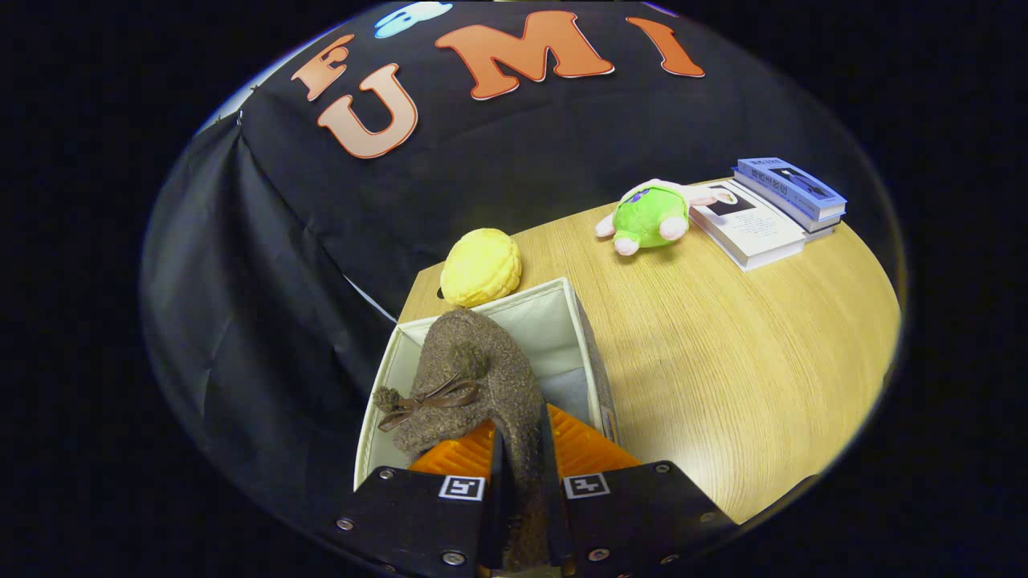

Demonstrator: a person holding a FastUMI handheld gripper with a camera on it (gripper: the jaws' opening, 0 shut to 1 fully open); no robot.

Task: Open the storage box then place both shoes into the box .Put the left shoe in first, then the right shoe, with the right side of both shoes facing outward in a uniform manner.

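Shoe, brown fuzzy w/ a bow, is pinched between my gripper fingers, both pressing on its rim, toe pointing away from me. It hangs over the open storage box, pale fabric lining, at the table corner next to the black cloth. Beyond the box: yellow knit ball. Further off, green plush toy beside a stack of books. Can't tell if it's the left or right shoe.
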